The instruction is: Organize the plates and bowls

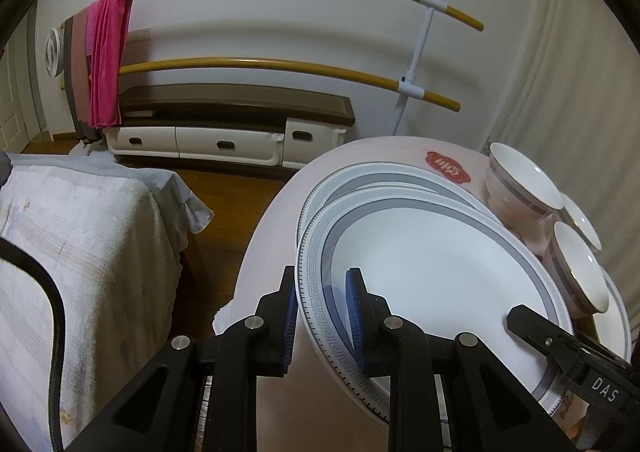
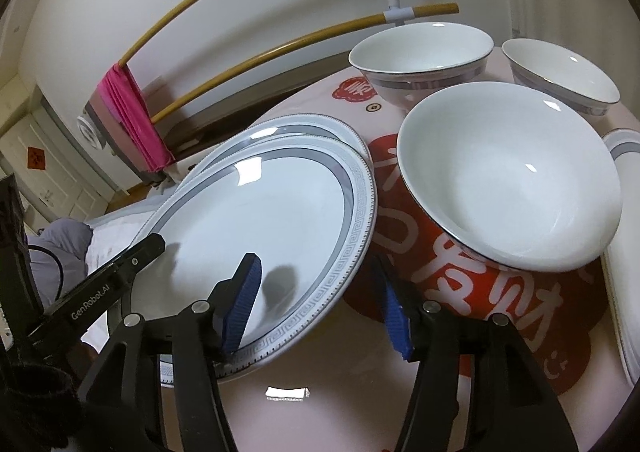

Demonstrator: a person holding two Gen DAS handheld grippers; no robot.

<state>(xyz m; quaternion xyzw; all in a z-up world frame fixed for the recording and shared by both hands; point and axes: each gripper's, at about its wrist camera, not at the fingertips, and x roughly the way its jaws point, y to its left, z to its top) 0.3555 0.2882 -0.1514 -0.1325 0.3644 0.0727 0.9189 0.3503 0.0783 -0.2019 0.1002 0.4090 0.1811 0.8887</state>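
Note:
A white plate with a grey patterned rim [image 1: 420,264] [image 2: 256,208] lies tilted on top of a second matching plate [image 1: 360,176] [image 2: 304,124] on the round table. My left gripper [image 1: 322,316] straddles the top plate's left rim, jaws still apart around it. My right gripper [image 2: 320,300] straddles the same plate's right rim, jaws wide apart, one finger over the plate and one beneath. Three white bowls stand beyond: a near one [image 2: 516,176] [image 1: 580,264], a far one [image 2: 420,52] [image 1: 520,180], and one at far right [image 2: 560,72].
The table [image 1: 400,148] carries a pink cloth with red print [image 2: 440,284]. Another plate edge [image 2: 620,212] lies at the right. A towel-covered bed [image 1: 80,232] stands left of the table, a drying rack [image 1: 280,64] with pink cloth and a low cabinet behind.

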